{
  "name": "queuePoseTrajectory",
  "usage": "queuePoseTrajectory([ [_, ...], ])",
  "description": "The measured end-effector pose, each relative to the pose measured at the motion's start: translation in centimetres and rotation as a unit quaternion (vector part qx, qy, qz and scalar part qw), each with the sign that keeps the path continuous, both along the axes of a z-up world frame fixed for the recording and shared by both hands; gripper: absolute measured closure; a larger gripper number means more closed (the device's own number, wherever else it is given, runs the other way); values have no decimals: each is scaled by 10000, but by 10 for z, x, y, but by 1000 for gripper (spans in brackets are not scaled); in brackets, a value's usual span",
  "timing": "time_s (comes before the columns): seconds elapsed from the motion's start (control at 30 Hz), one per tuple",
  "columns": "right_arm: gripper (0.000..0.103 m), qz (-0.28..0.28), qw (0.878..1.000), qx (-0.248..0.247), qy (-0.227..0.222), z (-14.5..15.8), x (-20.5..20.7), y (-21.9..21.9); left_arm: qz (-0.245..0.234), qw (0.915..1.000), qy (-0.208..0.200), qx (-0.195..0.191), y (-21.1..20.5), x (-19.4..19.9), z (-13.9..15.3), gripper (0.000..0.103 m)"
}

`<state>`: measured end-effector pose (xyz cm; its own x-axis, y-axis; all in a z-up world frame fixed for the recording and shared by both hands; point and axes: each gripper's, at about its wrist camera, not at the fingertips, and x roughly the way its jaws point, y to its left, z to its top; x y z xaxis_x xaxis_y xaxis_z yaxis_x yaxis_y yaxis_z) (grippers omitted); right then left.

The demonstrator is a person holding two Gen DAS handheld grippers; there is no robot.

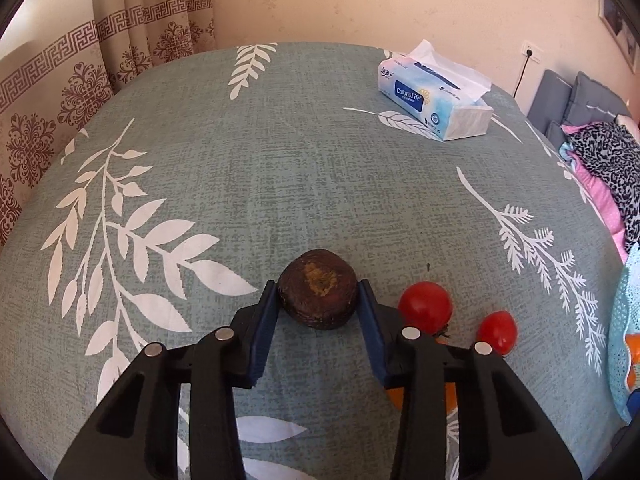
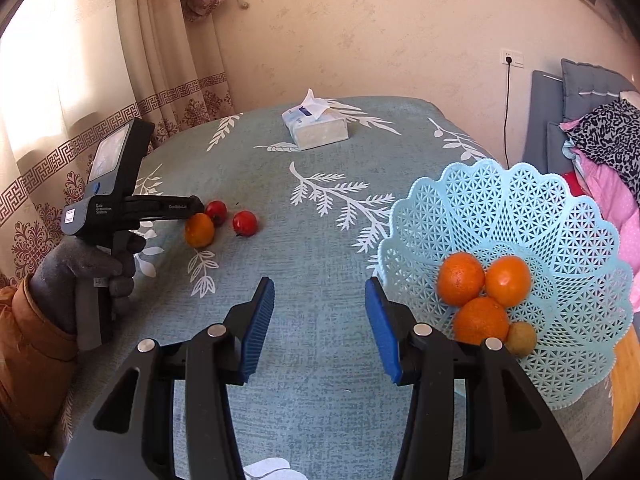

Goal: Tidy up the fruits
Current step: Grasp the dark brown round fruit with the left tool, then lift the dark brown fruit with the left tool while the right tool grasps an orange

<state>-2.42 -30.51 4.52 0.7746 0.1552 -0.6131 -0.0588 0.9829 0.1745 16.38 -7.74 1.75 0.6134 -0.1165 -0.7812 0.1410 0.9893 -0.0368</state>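
— Left hand-held gripper, what did it have?

— Its blue pads sat on either side of a dark brown fruit, touching it at both flanks, so it was clamped on that fruit, which rested on the tabletop.

— And around the brown fruit?

— Just to its right lay two red fruits, close together. Nearer the camera than those, an orange showed partly behind the gripper's right finger. Far beyond the brown fruit, toward the wall, stood a tissue pack.

— The right hand-held gripper?

— Spread wide with nothing between its pads, hovering over the cloth.

— Where was the basket?

— The pale blue basket stood well to the right of the brown fruit's spot, right beside the right gripper. It held three oranges bunched together and a small tan fruit touching the lowest one.
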Motion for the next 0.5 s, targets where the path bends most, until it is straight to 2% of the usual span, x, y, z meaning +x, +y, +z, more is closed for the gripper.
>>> queuePoseTrajectory([
  [0.2, 54, 291, 9996, 30, 51, 5, 14, 21, 25, 9997, -187, -182, 9, -12, 9, 63],
  [0.37, 54, 678, 9972, 140, 279, 5, 36, 43, 178, 9986, -434, -227, 23, -25, 24, 63],
  [0.5, 54, 935, 9947, 47, 413, 2, 54, 67, 326, 9972, -604, -301, 36, -35, 33, 63],
])
